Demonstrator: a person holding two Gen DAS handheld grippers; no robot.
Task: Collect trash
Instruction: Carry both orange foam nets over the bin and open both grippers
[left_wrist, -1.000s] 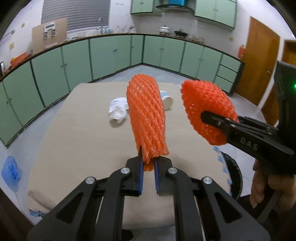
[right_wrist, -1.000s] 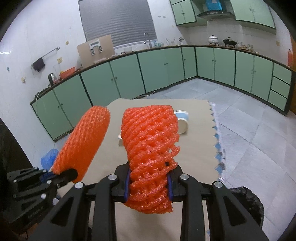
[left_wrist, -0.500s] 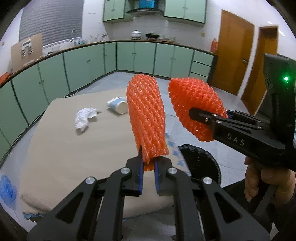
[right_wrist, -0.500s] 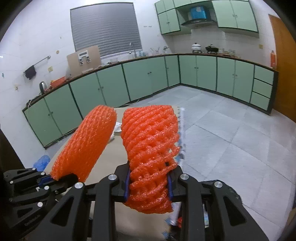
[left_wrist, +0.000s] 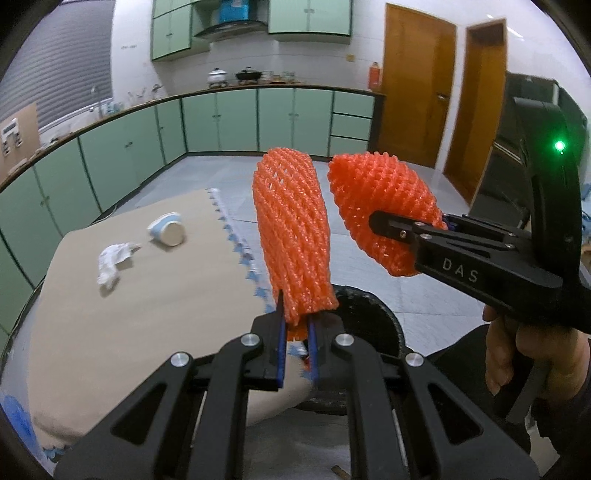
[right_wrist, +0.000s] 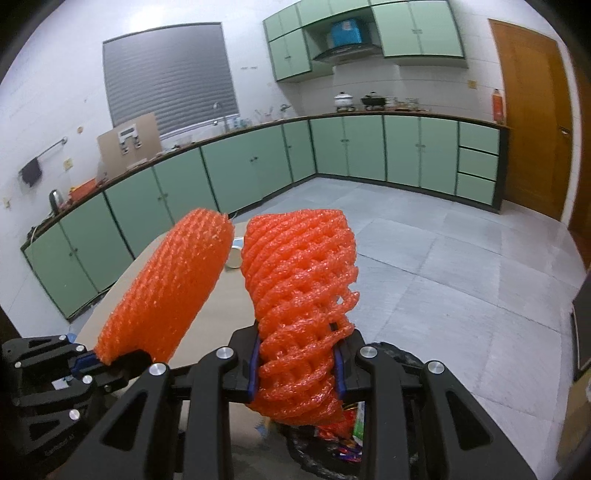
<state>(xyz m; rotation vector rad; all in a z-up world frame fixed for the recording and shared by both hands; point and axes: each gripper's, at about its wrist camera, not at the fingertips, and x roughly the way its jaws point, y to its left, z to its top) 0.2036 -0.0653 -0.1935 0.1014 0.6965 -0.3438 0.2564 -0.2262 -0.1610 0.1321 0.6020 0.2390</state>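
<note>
Grippers left (left_wrist: 296, 325) and right (right_wrist: 297, 360) each clamp foam netting — orange.

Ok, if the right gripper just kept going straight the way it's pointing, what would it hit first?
Probably nothing near: the right gripper, shut on its orange foam net, points past the table over open floor toward distant cabinets; depth is unclear.

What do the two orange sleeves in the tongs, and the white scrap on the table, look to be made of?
Both orange sleeves look like soft foamed-plastic fruit netting: open diamond mesh, matte, and squashed where the left tongs and right tongs pinch them. The white scrap looks like crumpled tissue or paper, though it is too small to be sure.
</note>
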